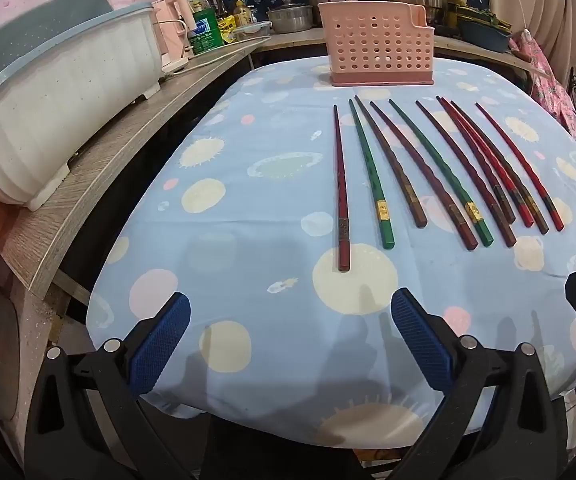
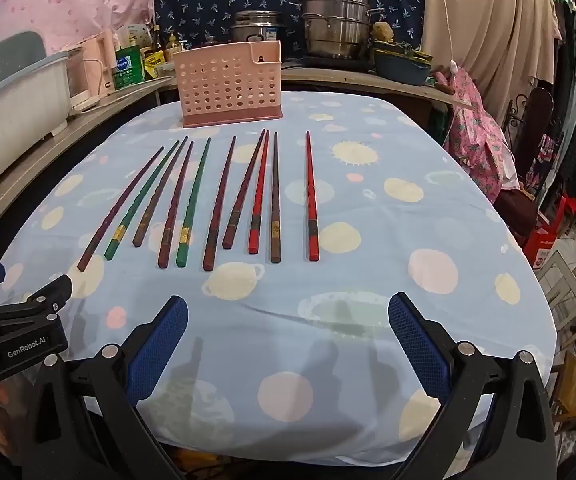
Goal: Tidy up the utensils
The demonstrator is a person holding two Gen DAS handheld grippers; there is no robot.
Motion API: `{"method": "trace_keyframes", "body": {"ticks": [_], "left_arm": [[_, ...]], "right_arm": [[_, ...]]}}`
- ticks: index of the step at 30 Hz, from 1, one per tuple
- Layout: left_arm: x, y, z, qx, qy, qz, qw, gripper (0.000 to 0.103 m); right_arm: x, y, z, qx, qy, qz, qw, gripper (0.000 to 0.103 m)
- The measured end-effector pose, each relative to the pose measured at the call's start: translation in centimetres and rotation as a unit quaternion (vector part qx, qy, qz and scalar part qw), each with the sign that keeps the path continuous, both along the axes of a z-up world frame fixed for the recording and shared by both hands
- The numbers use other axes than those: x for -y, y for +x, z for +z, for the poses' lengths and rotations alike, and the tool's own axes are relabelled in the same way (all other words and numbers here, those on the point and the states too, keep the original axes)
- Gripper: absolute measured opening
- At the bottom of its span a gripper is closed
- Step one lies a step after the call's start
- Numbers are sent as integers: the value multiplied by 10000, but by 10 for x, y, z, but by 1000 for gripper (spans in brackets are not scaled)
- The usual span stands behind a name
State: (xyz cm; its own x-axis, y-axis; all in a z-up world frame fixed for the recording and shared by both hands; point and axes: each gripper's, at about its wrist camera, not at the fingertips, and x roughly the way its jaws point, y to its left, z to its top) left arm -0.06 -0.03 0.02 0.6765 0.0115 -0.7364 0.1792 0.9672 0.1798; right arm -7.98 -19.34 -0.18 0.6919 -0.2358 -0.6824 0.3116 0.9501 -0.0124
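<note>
Several chopsticks lie side by side on the blue spotted tablecloth (image 1: 247, 216) (image 2: 388, 240), tips pointing at a pink perforated utensil holder (image 1: 376, 46) (image 2: 229, 84) standing at the table's far edge. Among them are a dark red chopstick (image 1: 342, 196) at the left, two green ones (image 1: 370, 176) (image 2: 193, 200), and a bright red one (image 2: 311, 196) at the right. My left gripper (image 1: 290, 308) hovers open over the near edge, nothing between its blue pads. My right gripper (image 2: 288, 312) is open too, equally short of the chopsticks. In the right wrist view the left gripper's body (image 2: 19, 328) shows at the left.
A wooden shelf (image 1: 127, 152) runs along the left with a white dish rack (image 1: 59, 108), a pink kettle (image 1: 173, 28) and bottles. Steel pots (image 2: 334, 24) stand behind the holder. Chairs and clutter (image 2: 568, 280) crowd the right of the table.
</note>
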Motion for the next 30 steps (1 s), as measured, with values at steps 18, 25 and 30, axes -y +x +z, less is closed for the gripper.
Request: {"method": "trace_keyframes", "body": {"ticks": [18, 25, 30], "left_arm": [[1, 4, -11, -206, -22, 24, 9998, 96], [1, 4, -12, -206, -44, 46, 9998, 96], [0, 4, -13, -230, -67, 79, 9997, 96]], "right_arm": [[1, 2, -1, -28, 28, -41, 10000, 96], [2, 2, 1, -13, 34, -23, 10000, 96], [0, 1, 3, 0, 2, 16, 10000, 96]]}}
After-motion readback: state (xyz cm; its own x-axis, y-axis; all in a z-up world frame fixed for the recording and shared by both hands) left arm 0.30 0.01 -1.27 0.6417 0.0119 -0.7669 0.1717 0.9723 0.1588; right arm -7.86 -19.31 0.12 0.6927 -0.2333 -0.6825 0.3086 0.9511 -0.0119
